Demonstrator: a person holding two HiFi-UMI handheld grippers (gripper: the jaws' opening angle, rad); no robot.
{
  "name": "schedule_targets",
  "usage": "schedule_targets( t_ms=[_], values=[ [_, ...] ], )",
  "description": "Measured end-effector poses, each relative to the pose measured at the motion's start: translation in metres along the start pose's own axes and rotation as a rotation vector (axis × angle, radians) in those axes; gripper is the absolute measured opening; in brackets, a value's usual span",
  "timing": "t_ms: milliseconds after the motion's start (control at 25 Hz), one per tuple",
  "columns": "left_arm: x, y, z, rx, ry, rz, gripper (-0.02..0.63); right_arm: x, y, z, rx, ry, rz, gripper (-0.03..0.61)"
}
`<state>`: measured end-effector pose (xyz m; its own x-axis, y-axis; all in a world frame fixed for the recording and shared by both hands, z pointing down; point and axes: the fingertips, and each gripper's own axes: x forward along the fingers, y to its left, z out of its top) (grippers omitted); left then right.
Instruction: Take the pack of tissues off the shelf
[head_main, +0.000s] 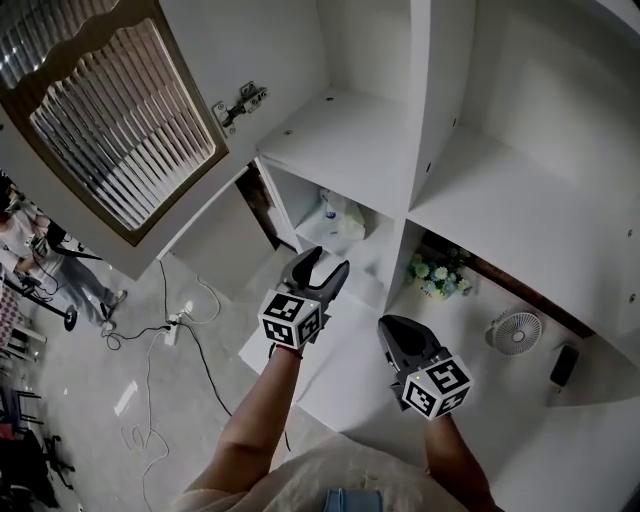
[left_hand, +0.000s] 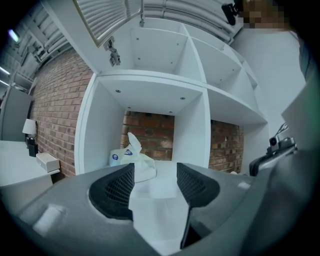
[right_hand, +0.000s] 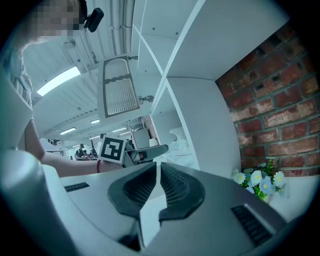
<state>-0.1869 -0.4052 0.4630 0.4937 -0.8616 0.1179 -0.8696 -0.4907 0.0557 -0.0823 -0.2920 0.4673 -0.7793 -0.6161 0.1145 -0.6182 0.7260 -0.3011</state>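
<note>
The pack of tissues (head_main: 340, 216) is a white soft pack with a blue mark and one tissue sticking up. It stands at the back of the lower left shelf compartment (head_main: 372, 270), before the brick wall. My left gripper (head_main: 320, 267) is open just outside that compartment, its jaws aimed at the pack (left_hand: 129, 159) with a gap of shelf floor between. Nothing is between the left gripper's (left_hand: 155, 176) fingers. My right gripper (head_main: 386, 327) hangs lower right, shut and empty (right_hand: 158, 173). From it I see the pack (right_hand: 180, 144) beyond the left gripper (right_hand: 142, 153).
A small pot of artificial flowers (head_main: 438, 272) stands in the compartment to the right, also in the right gripper view (right_hand: 258, 181). A little fan (head_main: 514, 331) and a black object (head_main: 564, 365) lie further right. An open cabinet door (head_main: 120, 120) hangs upper left. Cables (head_main: 165, 330) run over the floor.
</note>
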Motion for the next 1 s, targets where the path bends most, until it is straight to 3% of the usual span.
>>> schedule_targets(
  t_ms=[560, 1000],
  values=[
    [0.018, 0.021, -0.005, -0.005, 0.028, 0.026, 0.25, 0.045, -0.022, -0.004, -0.049, 0.039, -0.009, 0.02],
    [0.034, 0.036, -0.007, 0.039, 0.056, 0.048, 0.25, 0.077, -0.03, 0.001, -0.075, 0.05, -0.01, 0.02]
  ],
)
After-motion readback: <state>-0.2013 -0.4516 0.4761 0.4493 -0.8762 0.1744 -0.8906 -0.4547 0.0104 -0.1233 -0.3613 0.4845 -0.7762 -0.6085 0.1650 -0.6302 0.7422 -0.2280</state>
